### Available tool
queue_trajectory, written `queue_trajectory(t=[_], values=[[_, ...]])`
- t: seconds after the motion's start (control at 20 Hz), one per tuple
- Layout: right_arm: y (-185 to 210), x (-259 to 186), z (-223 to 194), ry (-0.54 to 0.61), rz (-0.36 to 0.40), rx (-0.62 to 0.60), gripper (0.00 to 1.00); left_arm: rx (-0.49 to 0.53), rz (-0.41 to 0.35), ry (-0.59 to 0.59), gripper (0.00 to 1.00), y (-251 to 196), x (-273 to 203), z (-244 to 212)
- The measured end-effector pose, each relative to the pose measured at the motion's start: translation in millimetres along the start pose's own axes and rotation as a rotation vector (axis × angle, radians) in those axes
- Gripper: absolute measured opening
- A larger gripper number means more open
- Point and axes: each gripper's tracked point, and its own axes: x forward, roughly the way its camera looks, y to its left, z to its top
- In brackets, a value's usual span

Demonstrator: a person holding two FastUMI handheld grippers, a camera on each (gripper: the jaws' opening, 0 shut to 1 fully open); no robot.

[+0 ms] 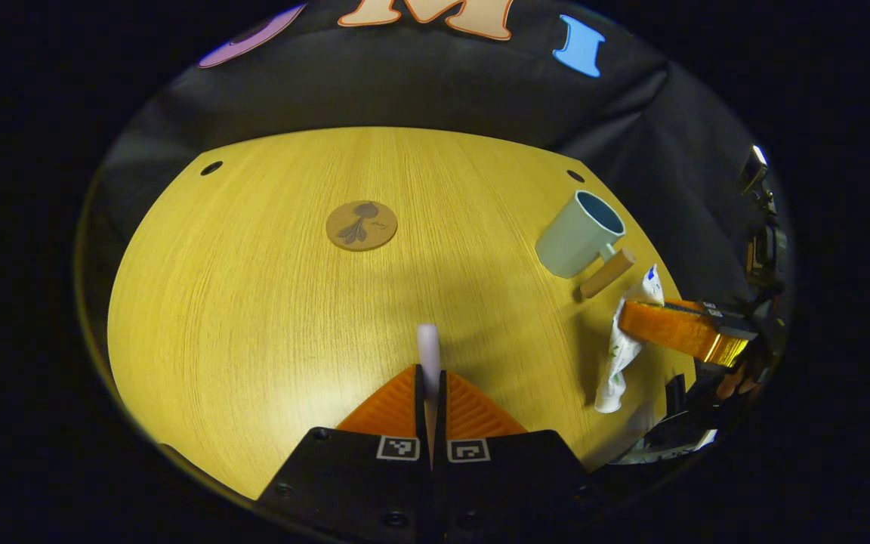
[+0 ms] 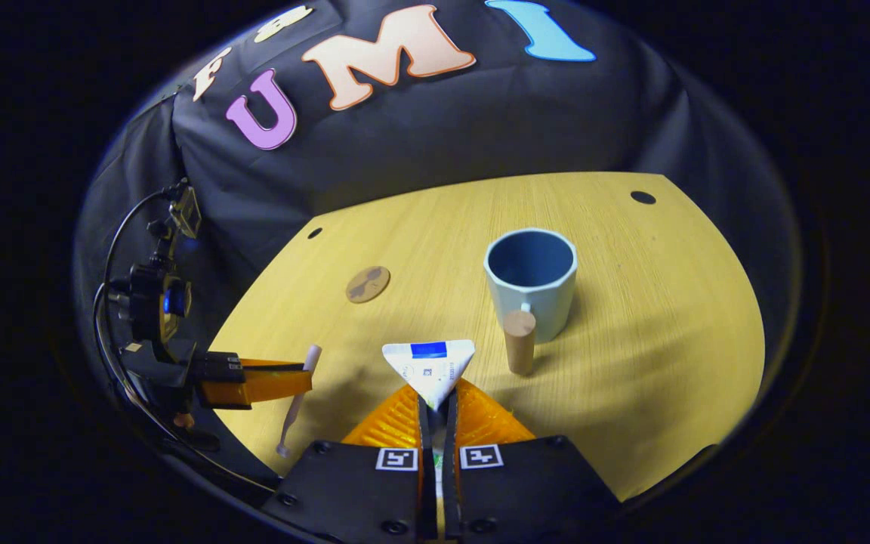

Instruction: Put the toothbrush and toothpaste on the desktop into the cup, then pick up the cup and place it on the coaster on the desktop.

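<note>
Bench [image 1: 254,317]: light wood-grain top, small dark holes near its far corners, black cloth wall behind.

Left tongs [image 1: 430,393]: orange ribbed fingers [image 1: 390,408] drawn together, clamped on the toothbrush [image 1: 428,351], whose pale rounded end sticks out forward past the fingertips, above the near middle of the bench. In the right gripper view the same tongs [image 2: 300,381] show at the bench's left edge, the toothbrush [image 2: 295,408] hanging slantwise through them, one end up, the other down toward the bench's near edge.

Right tongs [image 2: 435,404]: orange fingers [image 2: 393,423] closed on the toothpaste [image 2: 429,366], a white tube whose flat crimped end with a blue band fans out ahead of the fingertips. In the left gripper view these tongs [image 1: 635,321] grip the toothpaste [image 1: 620,355] partway along, at the bench's right edge; the tube hangs nearly upright, crimp uppermost, cap end down close to the bench top. Whether the cap touches the top cannot be told.

Cup [image 2: 532,279]: pale blue mug, upright, open mouth showing a darker blue inside; stands on the bench toward its far right corner, with a wooden handle [image 2: 519,341] pointing to the near edge.

Coaster [image 1: 362,225]: round, brown, dark plant motif; lies flat in the far middle of the bench, well apart from the cup, nothing on it.
</note>
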Motion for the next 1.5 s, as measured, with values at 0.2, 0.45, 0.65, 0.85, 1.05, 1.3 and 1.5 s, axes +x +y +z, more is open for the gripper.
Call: queue_trajectory(t=[0.2,0.45,0.65,0.85,1.05,1.3,1.5], values=[[-10,-7,74,-0.147,-0.011,0.014,0.06,-0.008,-0.009,-0.046,0.00,-4,-12,11],[-37,10,144,-0.280,-0.061,0.013,0.06,-0.024,-0.014,-0.087,0.00,-7,-28,19],[-55,28,171,-0.342,-0.102,0.017,0.06,-0.026,-0.007,-0.118,0.00,-9,-38,23],[-61,33,182,-0.368,-0.103,0.063,0.06,-0.018,-0.003,-0.130,0.00,-10,-44,22],[-66,29,206,-0.444,-0.102,0.076,0.06,-0.018,-0.016,-0.132,0.01,-15,-48,30],[-96,61,188,-0.379,-0.178,0.051,0.06,-0.016,-0.023,-0.146,0.00,-19,-51,39],[-101,83,158,-0.295,-0.194,0.057,0.05,-0.012,-0.040,-0.169,0.00,-25,-45,57]])
